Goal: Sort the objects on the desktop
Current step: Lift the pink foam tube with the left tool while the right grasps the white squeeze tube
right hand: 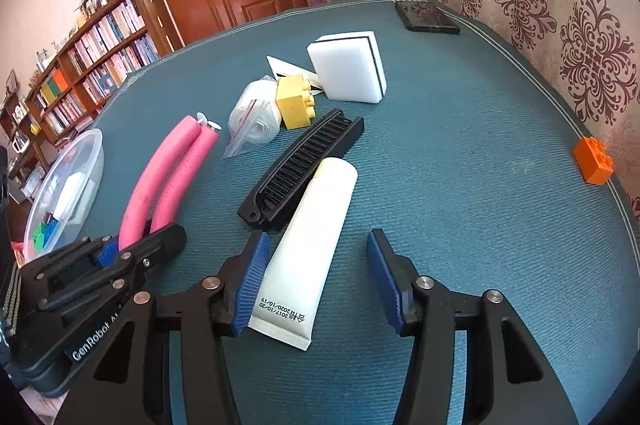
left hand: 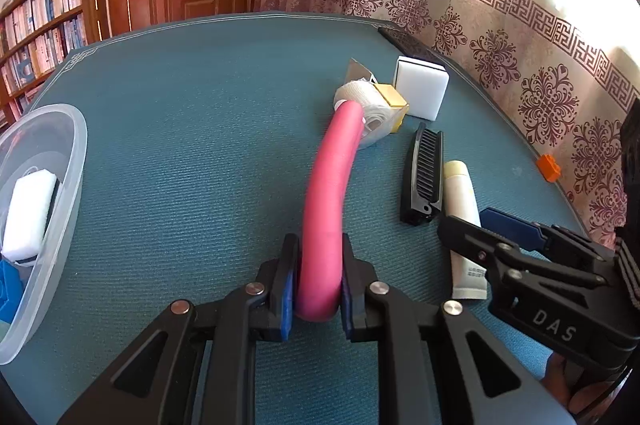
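Observation:
My left gripper [left hand: 319, 265] is shut on the near end of a bent pink foam roller [left hand: 324, 193], which lies on the teal tablecloth and reaches toward a clear bag of white material [left hand: 360, 97]. In the right wrist view the pink roller [right hand: 160, 177] shows as a folded pair with the left gripper [right hand: 132, 253] at its end. My right gripper [right hand: 318, 237] stands open around the lower half of a white tube [right hand: 308, 257], whose edge lies against the left pad. A black folding comb [right hand: 304, 169] lies beside the tube.
A clear plastic bowl [left hand: 76, 153] at the left edge holds a white sponge and blue bricks. A yellow brick [right hand: 294, 103], a white sponge block [right hand: 350, 65], a dark phone [right hand: 426, 17] and an orange brick [right hand: 592, 161] lie farther back; curtains border the table's right side.

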